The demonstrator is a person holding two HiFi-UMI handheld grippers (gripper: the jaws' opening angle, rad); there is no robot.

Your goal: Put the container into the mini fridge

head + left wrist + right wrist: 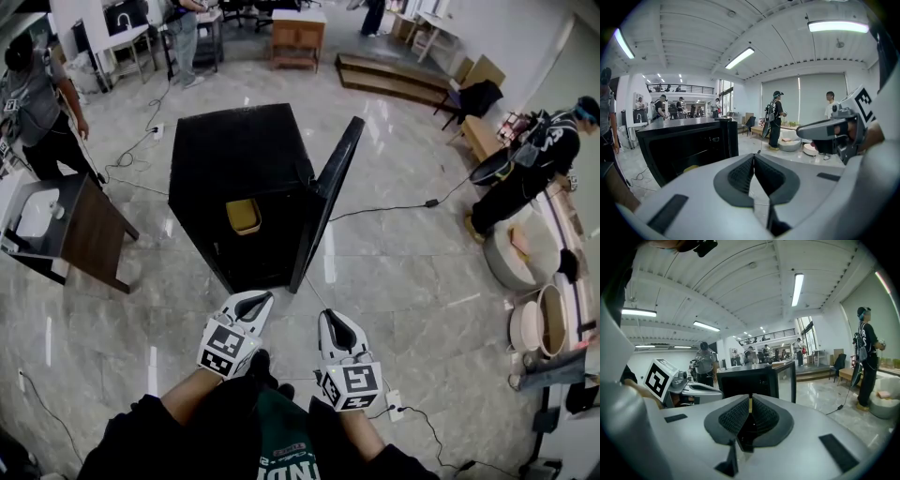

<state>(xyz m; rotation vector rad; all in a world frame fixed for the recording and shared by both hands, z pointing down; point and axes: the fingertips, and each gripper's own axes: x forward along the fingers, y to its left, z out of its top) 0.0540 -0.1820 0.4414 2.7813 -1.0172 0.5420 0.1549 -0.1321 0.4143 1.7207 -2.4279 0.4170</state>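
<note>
A black mini fridge (246,155) stands on the marble floor, its door (326,199) swung open to the right. A yellow container (243,216) sits inside on a shelf; in the left gripper view it shows as a pale yellow patch (691,167) in the dark fridge (684,143). Both grippers hang low, short of the fridge's front and apart from it. My left gripper (256,301) (753,156) is shut with nothing in it. My right gripper (332,322) (750,399) is shut and empty too, with the fridge (747,379) beyond its tips.
A dark side table (80,228) stands to the fridge's left. Cables (384,208) run over the floor and a power strip (395,405) lies by my right hand. People stand at far left (37,103) and far right (530,164), with round basins (514,255) there.
</note>
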